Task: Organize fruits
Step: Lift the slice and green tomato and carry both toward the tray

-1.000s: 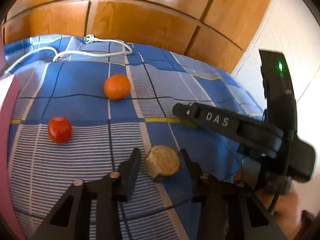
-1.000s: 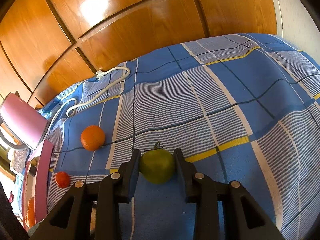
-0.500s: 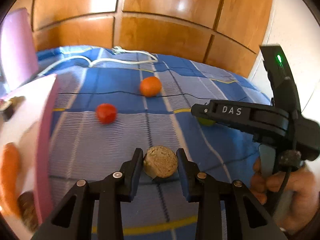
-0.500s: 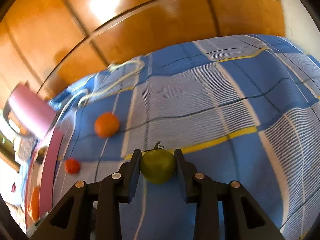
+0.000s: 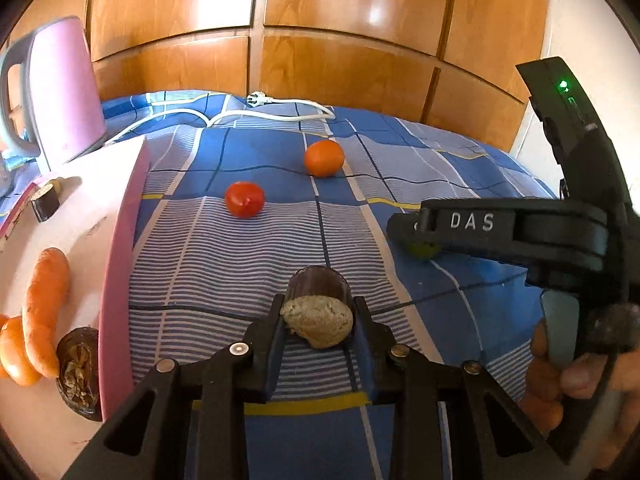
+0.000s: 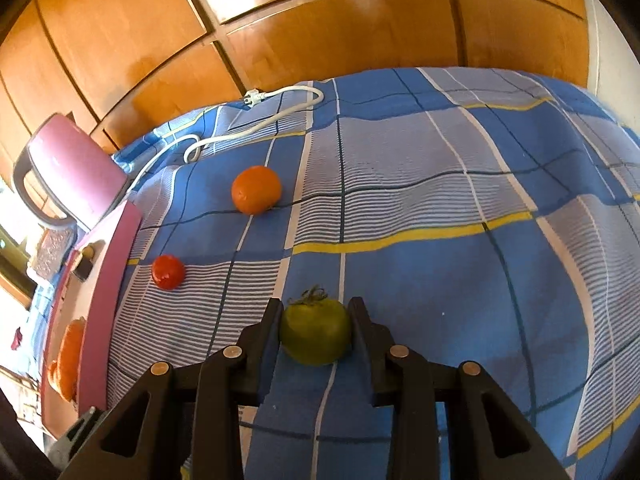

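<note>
My left gripper is shut on a dark-skinned, pale-fleshed cut fruit piece, held above the blue checked cloth. My right gripper is shut on a green tomato; the tomato also shows in the left wrist view under the right gripper's finger. An orange and a red tomato lie on the cloth farther back. A pink tray at the left holds carrots, a dark wrinkled piece and a small cut piece.
A pink kettle stands behind the tray. A white power cord lies along the far edge of the cloth. Wooden cabinet doors close off the back. A white wall is at the right.
Both grippers have closed on their fruit and lifted. The left view has swung left, so the pink tray and kettle have come into view.
</note>
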{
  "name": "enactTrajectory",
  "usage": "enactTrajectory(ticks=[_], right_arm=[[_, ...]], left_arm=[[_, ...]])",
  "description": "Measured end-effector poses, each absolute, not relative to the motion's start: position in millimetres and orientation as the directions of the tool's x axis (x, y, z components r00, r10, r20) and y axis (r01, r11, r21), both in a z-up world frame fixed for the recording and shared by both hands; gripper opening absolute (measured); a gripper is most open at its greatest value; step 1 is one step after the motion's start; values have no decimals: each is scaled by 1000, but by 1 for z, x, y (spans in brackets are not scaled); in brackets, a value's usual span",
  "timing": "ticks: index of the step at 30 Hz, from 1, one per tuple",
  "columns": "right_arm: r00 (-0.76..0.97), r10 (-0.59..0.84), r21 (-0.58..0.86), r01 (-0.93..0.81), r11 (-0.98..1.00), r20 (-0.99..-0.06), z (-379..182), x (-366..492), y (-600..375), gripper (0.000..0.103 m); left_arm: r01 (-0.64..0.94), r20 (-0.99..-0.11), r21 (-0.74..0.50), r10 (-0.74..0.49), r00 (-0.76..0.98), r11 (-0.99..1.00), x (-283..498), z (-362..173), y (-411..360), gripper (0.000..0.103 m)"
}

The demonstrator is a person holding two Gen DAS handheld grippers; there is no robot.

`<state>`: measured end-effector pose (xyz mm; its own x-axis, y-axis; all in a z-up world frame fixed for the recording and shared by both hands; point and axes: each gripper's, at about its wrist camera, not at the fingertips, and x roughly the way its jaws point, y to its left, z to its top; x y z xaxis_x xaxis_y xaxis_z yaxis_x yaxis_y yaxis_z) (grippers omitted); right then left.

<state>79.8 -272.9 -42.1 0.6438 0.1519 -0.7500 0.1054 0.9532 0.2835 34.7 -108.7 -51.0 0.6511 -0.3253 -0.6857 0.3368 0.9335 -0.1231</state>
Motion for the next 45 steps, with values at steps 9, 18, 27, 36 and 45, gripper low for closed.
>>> enactTrajectory(ticks=[9, 18, 27, 36, 45], right_arm=[[641, 153, 311, 140, 940, -752, -40, 70, -272, 34], [638, 141, 304, 153, 940, -757, -39, 62, -268, 33], [638, 147, 311, 152, 938, -755, -38, 57, -263, 33], [635, 170, 313, 119, 942, -753, -38, 56, -254, 33], [642, 201, 329, 85, 941, -740, -35, 56, -247, 33]], left_arm=[[336, -690, -89, -301, 658, 938, 21, -46, -105, 31], [347, -619, -63, -310, 722, 936, -4, -29, -97, 31], [323, -564, -48, -293, 772, 945, -18, -15, -84, 31], [247, -527, -86, -255, 810, 965, -20, -5, -64, 31], [176, -501, -116, -211, 839, 977, -19, 1, -49, 31]])
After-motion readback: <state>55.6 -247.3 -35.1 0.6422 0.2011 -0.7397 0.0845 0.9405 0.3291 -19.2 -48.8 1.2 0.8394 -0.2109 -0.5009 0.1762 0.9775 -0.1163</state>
